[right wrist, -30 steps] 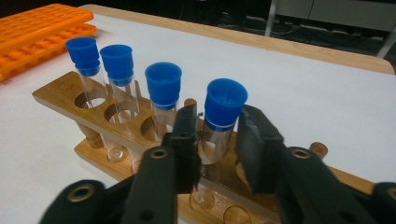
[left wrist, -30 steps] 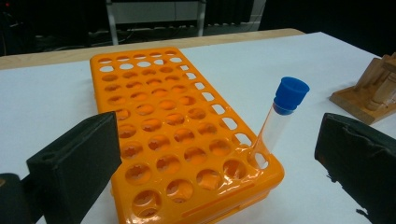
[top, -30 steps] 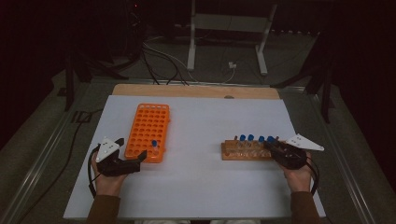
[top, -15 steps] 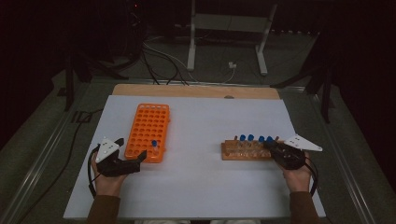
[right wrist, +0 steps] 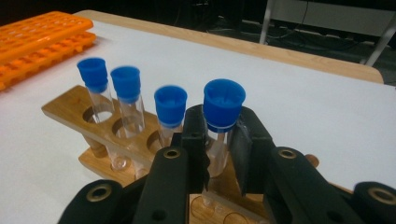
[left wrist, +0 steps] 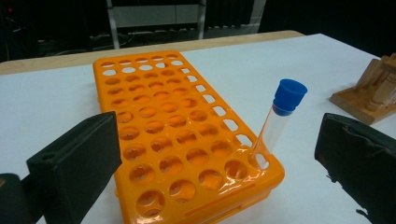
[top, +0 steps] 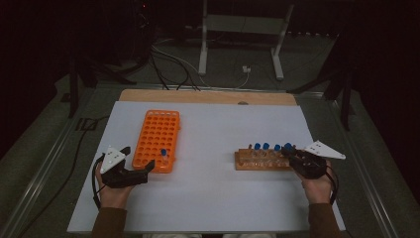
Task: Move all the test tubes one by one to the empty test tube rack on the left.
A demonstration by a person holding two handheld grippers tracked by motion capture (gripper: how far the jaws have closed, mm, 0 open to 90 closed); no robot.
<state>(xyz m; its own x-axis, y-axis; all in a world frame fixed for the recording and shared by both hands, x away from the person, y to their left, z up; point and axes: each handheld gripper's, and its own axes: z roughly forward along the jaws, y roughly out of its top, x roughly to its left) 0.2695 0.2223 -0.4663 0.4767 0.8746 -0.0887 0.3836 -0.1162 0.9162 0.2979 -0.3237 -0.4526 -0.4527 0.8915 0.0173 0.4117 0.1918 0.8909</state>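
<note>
Right gripper fingers clamped on end tube in wooden rack; lift straight up. Left gripper fingers open, steadying orange rack.

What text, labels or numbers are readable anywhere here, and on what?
None readable.
Orange rack: no print visible on its top or side.
Blue-capped tubes: no labels on glass or caps.
Wooden rack: bare wood, no marking.
Grippers, left gripper and right gripper: black jaws and pale top plates, no lettering.
White table sheet: blank.
</note>
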